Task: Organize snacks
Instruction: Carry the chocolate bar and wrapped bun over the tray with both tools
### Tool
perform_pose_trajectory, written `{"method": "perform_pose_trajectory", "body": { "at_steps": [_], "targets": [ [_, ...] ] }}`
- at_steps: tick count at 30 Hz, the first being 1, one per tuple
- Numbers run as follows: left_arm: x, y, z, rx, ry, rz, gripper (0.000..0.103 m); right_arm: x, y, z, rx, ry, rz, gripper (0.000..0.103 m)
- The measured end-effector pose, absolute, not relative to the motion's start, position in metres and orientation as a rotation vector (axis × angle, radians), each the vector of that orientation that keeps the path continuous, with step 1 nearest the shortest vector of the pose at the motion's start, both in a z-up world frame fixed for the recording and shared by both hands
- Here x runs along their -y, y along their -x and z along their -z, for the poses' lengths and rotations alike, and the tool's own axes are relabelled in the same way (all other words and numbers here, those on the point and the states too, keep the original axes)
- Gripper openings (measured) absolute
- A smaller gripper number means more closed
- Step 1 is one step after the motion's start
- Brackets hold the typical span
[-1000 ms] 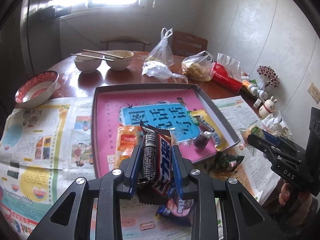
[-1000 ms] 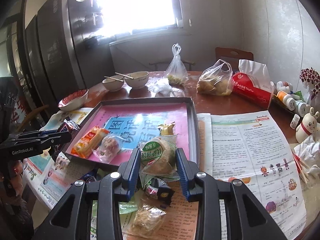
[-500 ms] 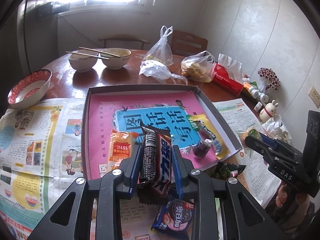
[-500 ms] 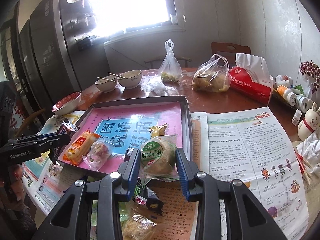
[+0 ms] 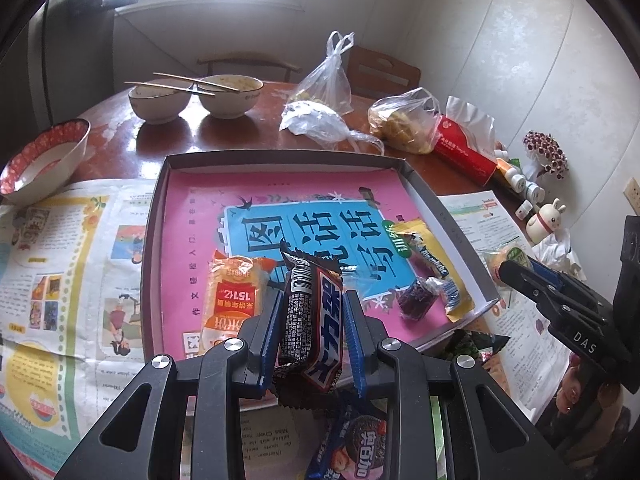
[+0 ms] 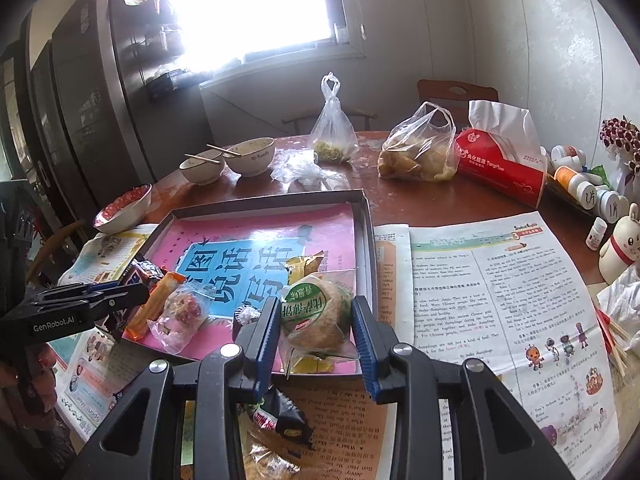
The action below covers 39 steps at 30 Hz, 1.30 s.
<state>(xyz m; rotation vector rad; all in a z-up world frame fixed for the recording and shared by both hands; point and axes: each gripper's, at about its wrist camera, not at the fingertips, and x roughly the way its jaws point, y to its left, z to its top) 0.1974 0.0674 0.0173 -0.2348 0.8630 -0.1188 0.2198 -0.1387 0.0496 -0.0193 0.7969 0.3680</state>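
My left tool (image 5: 311, 322) pinches a chocolate bar (image 5: 314, 326), my right tool (image 6: 314, 326) a wrapped bun (image 6: 318, 314), above the tray (image 5: 448, 220) holding four snacks.

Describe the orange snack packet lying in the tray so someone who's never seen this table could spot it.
Find the shallow grey tray lined with pink paper. Along its near left side lies the orange packet, flat, with a red panel of white lettering. It is the tray's only orange wrapper.

The left claw (image 5: 313, 322) pinches a dark chocolate bar (image 5: 314, 320) between its blue pads, over the near edge of the tray (image 5: 448, 220). Just left of the claw lies an orange snack packet (image 5: 232, 296); right of it a small dark candy (image 5: 416, 300); below it a blue cookie packet (image 5: 356, 448).
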Motion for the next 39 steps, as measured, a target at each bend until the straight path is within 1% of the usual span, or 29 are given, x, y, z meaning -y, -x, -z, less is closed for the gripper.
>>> {"method": "perform_pose_trajectory", "body": {
  "at_steps": [17, 31, 39],
  "targets": [
    [-0.062, -0.209, -0.002, -0.893, 0.233, 0.114, 0.030, 0.140, -0.230, -0.037, -0.817, 0.024, -0.351, 0.036],
    [-0.052, -0.217, -0.002, -0.867, 0.188, 0.145, 0.030, 0.147, -0.245, -0.033, -0.818, 0.008, -0.299, 0.036],
    [-0.049, -0.219, -0.003, -0.860, 0.173, 0.144, 0.030, 0.138, -0.246, -0.031, -0.790, 0.090, -0.259, 0.036]
  ]
}}
